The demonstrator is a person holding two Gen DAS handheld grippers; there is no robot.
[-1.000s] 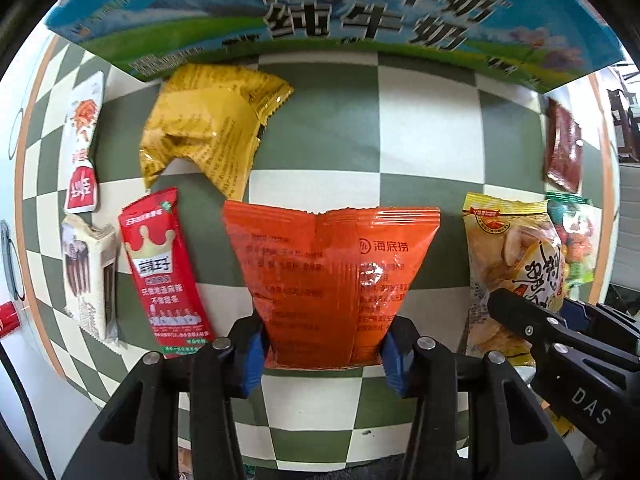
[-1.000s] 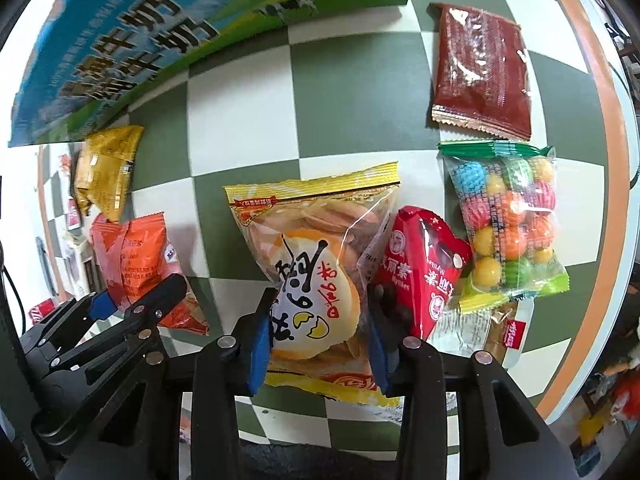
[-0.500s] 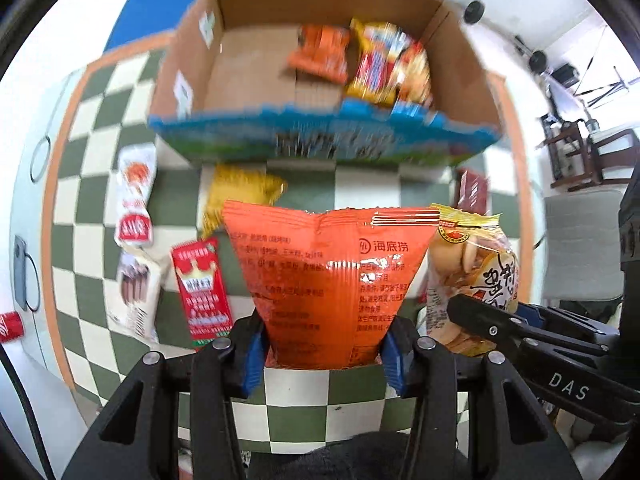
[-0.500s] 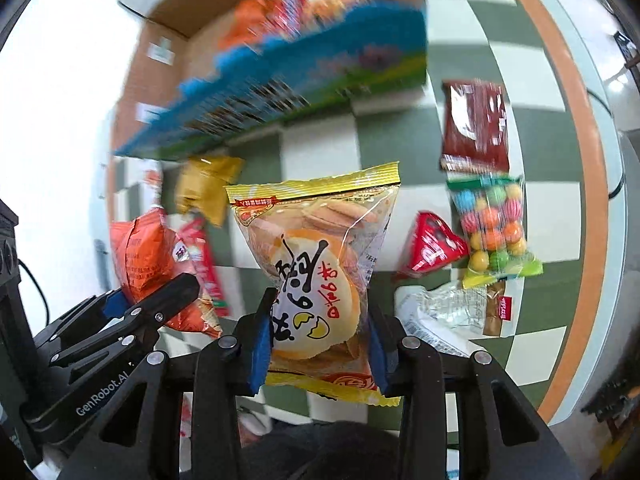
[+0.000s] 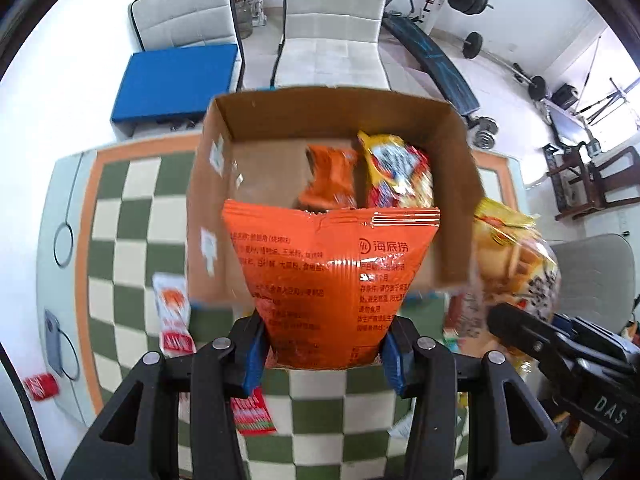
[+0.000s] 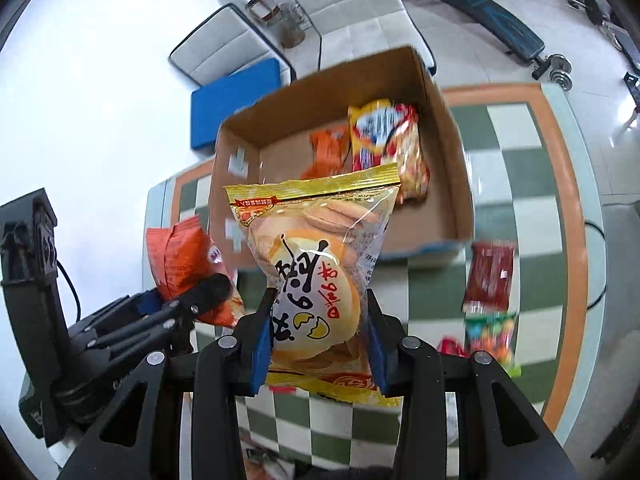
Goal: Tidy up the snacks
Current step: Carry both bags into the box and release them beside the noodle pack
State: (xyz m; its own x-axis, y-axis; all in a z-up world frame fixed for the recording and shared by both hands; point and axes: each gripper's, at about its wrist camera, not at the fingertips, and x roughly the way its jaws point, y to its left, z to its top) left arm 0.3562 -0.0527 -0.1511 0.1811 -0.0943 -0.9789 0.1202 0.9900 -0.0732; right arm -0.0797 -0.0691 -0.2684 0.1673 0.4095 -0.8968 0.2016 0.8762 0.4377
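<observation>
Snacks: two are in grip, the rest split between the cardboard box (image 5: 452, 184) and the checkered table (image 5: 132, 216).

Left gripper (image 5: 323, 354) is clamped on the orange packet (image 5: 328, 276). The packet's lower end sits between the blue pads (image 5: 253, 354), squeezed from both sides; its body fans out wider above the jaws and hangs in front of the box's near wall in the left wrist view.

Right gripper (image 6: 318, 344) is clenched on the clear egg-cake bag (image 6: 316, 272). The pads pinch its lower third, and the yellow bottom seam hangs out below the jaws. Its top edge overlaps the box opening in the right wrist view.

Inside the box, toward the far right corner, lie a small orange packet (image 6: 326, 152) and a yellow-red bag (image 6: 386, 140), touching each other. The left part of the box floor is bare.

On the table, right of the box: a dark red pack (image 6: 490, 276), with a bag of coloured balls (image 6: 490, 336) just below it. Left of the box: a white-red sachet (image 5: 173, 312). A red-green pack (image 5: 252, 414) shows under the left gripper.
</observation>
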